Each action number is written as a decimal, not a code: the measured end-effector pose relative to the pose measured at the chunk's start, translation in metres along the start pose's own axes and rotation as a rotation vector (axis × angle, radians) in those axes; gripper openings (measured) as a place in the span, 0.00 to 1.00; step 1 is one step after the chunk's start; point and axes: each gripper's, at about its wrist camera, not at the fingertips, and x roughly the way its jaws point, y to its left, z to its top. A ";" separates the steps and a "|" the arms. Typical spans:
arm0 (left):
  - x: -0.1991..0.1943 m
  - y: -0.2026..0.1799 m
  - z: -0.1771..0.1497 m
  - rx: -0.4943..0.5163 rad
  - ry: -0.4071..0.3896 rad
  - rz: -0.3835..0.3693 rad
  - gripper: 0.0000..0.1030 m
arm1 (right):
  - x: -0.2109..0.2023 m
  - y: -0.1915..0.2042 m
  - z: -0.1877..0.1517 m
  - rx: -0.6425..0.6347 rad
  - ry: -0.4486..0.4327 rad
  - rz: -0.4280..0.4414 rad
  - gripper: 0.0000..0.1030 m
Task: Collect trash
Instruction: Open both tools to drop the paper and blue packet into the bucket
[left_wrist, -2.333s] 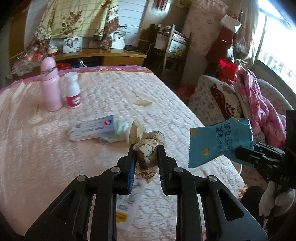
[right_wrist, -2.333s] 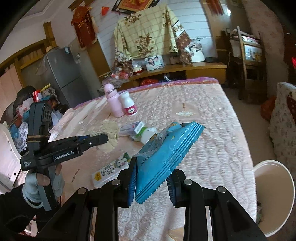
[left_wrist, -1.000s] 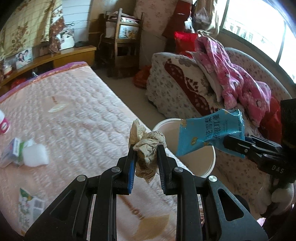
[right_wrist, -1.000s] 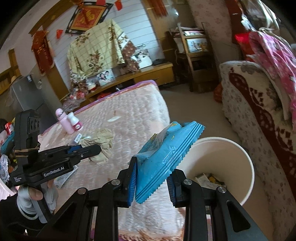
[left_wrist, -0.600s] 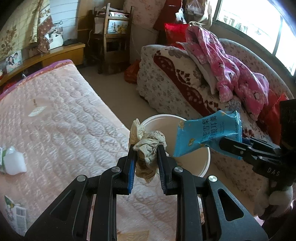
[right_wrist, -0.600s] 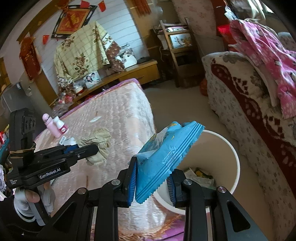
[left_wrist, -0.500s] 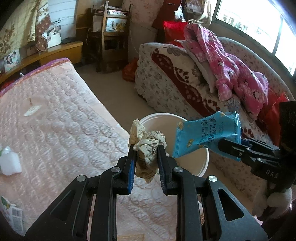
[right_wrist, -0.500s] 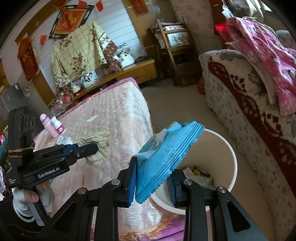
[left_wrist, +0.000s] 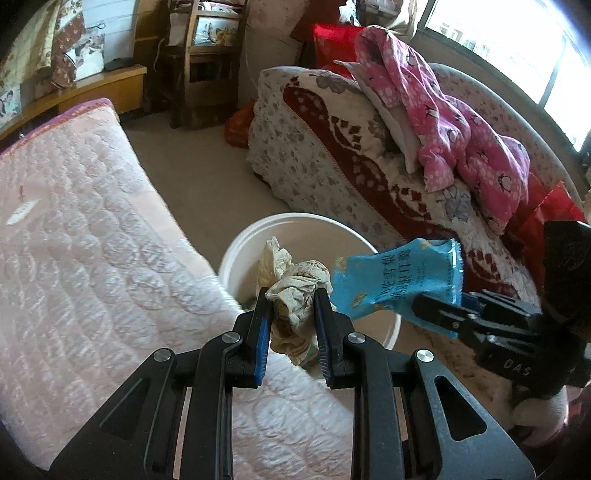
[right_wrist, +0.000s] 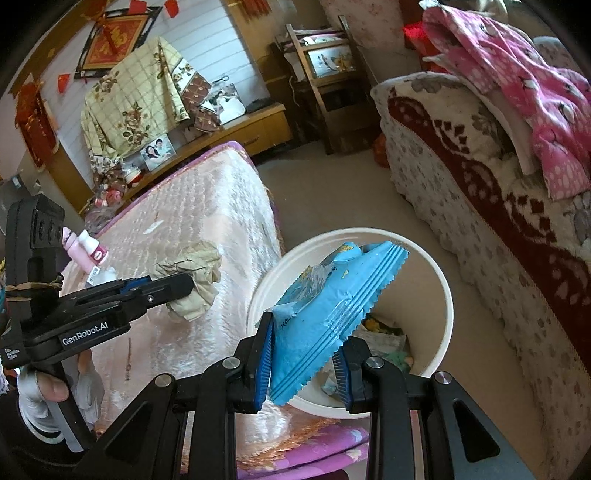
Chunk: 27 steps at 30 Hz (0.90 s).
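Both grippers have swung from the bed to the white bin (right_wrist: 445, 291), the left gripper (left_wrist: 291, 314) clamped on a soft crumpled tissue (left_wrist: 295, 284), the right gripper (right_wrist: 304, 332) pinching a light, crinkly blue snack bag (right_wrist: 332, 295) over the rim

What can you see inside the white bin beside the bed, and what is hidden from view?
Inside the white bin, some crumpled paper and wrappers lie at the bottom. The blue snack packet held in front covers much of the inside, so the rest cannot be seen.
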 end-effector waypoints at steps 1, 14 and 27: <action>0.002 -0.001 0.000 -0.001 0.003 -0.006 0.19 | 0.002 -0.002 -0.001 0.002 0.005 -0.003 0.27; 0.020 0.001 0.002 -0.011 0.024 -0.007 0.20 | 0.020 -0.016 -0.007 0.028 0.047 -0.025 0.27; 0.023 0.003 0.004 -0.029 0.022 -0.010 0.50 | 0.030 -0.018 -0.011 0.045 0.071 -0.063 0.51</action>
